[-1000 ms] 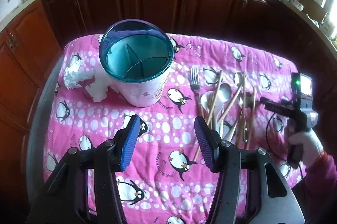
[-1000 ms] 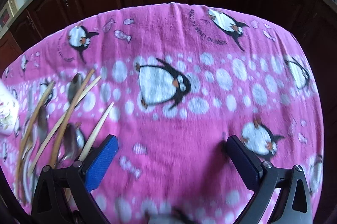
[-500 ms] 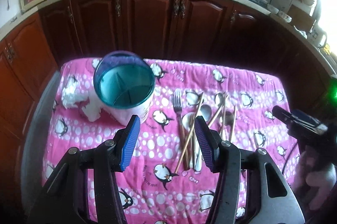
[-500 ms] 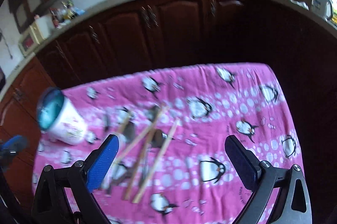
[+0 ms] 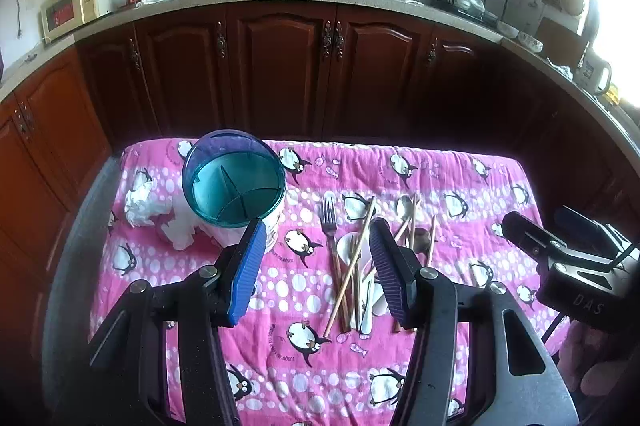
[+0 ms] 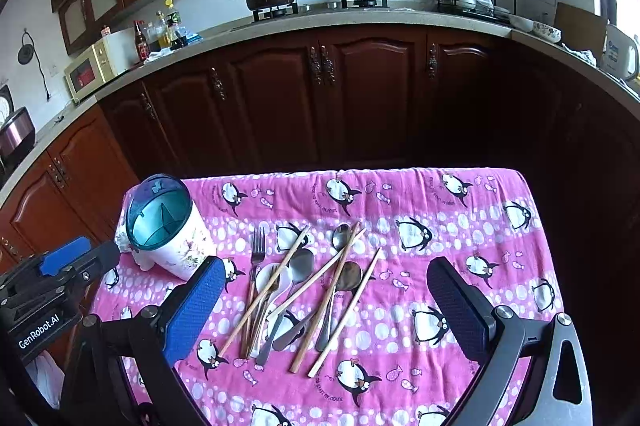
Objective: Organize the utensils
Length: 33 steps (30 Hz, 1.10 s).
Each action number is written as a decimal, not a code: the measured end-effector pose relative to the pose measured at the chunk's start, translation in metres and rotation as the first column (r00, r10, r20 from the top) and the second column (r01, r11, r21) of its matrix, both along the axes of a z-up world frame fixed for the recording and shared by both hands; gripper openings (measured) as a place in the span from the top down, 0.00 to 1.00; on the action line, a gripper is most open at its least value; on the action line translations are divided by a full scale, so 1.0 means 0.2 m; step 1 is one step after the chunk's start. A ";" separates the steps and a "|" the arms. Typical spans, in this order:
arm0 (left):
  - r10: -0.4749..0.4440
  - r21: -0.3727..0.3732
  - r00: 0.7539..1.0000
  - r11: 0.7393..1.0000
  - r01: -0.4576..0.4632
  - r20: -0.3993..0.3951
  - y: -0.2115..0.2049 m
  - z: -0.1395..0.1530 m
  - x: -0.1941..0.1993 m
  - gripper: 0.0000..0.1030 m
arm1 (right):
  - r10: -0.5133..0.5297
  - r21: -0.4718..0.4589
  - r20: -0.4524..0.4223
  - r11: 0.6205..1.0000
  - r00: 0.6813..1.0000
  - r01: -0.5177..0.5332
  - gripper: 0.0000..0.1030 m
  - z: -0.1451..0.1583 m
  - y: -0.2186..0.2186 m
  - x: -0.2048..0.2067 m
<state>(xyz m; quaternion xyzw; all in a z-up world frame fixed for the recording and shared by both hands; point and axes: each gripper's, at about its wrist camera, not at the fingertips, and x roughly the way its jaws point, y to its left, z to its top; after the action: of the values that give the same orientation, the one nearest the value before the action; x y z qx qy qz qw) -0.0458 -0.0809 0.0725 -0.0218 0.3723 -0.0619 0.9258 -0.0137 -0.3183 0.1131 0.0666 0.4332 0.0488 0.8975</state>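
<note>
Left gripper (image 5: 318,266): jaws spread, nothing between the pads, held above the table and tilted down at it. Its blue left finger (image 5: 248,270) overlaps the near rim of the utensil holder (image 5: 234,182) in the left wrist view, but I can't tell whether it touches. Its right finger (image 5: 388,270) sits in front of the right part of the utensil pile (image 5: 360,262), hiding some of it.

Right gripper (image 6: 328,310): jaws wide apart, empty, also above the table. In its own view the pile shows between the two fingers, closer to the left one, lying flat on the cloth and not gripped.

Pile relative to the holder: just to its right, on the pink penguin cloth (image 6: 460,246). It holds a fork (image 6: 256,258) on the side nearest the holder, several crossed wooden chopsticks (image 6: 340,306), metal spoons (image 6: 342,238) and a white spoon, all overlapping loosely.

Holder: upright at the cloth's far left, white body with floral print, teal rim, divided into compartments inside, and no utensils in it. Crumpled white paper (image 5: 138,202) lies just left of the holder.

Behind the table are dark wood cabinets (image 6: 320,98).
</note>
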 end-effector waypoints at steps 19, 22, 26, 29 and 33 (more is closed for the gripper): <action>0.005 0.010 1.000 1.000 -0.005 -0.015 0.01 -0.04 0.01 0.48 | -0.006 -0.001 0.006 1.000 1.000 0.006 0.03 0.00 -0.02 0.00; 0.008 0.011 1.000 1.000 -0.008 -0.011 0.01 -0.04 0.01 0.48 | 0.001 -0.001 0.004 1.000 1.000 -0.001 0.03 0.00 -0.01 0.00; 0.009 0.010 1.000 1.000 -0.009 -0.010 0.02 -0.04 0.02 0.48 | 0.006 0.000 -0.003 1.000 1.000 -0.006 0.03 -0.02 0.00 0.00; 0.013 0.011 1.000 1.000 -0.013 -0.008 0.02 -0.04 0.02 0.48 | 0.010 -0.001 -0.005 1.000 1.000 -0.010 0.03 -0.02 0.01 0.00; 0.018 0.004 1.000 1.000 -0.018 -0.009 0.03 -0.05 0.02 0.48 | 0.017 -0.005 -0.005 1.000 1.000 -0.017 0.02 -0.02 0.02 0.00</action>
<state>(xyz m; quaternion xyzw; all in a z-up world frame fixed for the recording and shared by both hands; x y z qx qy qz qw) -0.0421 -0.0750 0.0629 -0.0239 0.3762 -0.0527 0.9247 -0.0137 -0.3148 0.1087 0.0609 0.4360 0.0554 0.8962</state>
